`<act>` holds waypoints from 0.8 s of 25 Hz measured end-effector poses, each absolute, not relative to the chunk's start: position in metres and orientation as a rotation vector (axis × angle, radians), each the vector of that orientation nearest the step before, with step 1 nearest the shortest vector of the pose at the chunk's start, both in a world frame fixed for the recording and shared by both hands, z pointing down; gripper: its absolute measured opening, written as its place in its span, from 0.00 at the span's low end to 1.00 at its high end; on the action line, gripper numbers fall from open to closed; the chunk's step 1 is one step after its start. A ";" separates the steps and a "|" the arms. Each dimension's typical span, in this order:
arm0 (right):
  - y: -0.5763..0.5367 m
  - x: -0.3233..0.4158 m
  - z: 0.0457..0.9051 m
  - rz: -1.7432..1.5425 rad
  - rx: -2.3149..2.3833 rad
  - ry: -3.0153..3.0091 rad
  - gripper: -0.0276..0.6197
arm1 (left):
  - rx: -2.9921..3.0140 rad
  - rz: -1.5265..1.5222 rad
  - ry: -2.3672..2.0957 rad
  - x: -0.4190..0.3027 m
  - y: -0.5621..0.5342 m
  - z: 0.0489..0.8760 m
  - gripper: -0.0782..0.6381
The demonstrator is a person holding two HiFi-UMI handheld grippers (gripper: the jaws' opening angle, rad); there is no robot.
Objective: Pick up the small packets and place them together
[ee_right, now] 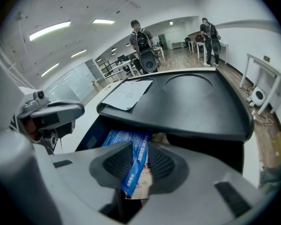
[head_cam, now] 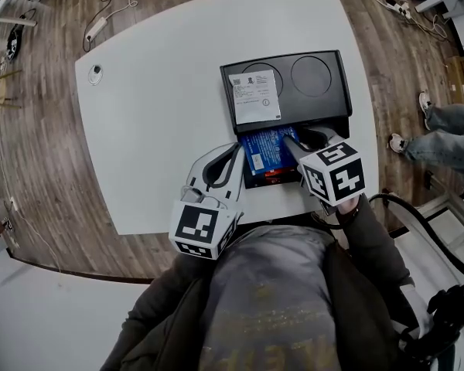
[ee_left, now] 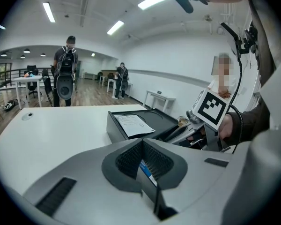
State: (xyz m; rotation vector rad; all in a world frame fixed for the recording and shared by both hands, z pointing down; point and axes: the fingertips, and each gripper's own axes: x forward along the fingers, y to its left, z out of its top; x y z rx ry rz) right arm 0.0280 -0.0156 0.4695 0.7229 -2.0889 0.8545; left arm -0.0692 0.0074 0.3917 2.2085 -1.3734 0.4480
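White table [head_cam: 147, 122] holds a black box [head_cam: 313, 91]. At lower centre, my right gripper [ee_right: 136, 162] is clamped on a blue packet [ee_right: 132, 172], just above the loose packets [ee_right: 116, 137] in the box. My left gripper [ee_left: 141, 159] pinches a thin blue-edged packet [ee_left: 145, 169].

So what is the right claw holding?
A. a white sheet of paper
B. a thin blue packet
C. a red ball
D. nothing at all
B: in the right gripper view a thin blue packet is pinched between the pads of the right claw, while the white paper lies untouched on the black lid.
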 end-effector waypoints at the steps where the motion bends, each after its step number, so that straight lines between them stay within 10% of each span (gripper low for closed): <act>1: -0.016 0.029 0.470 0.847 0.723 -2.086 0.19 | 2.207 0.447 -1.373 -0.070 0.007 0.392 0.11; 20: 0.009 0.021 0.436 0.832 0.704 -2.161 0.07 | 2.266 0.399 -1.364 -0.064 0.013 0.378 0.11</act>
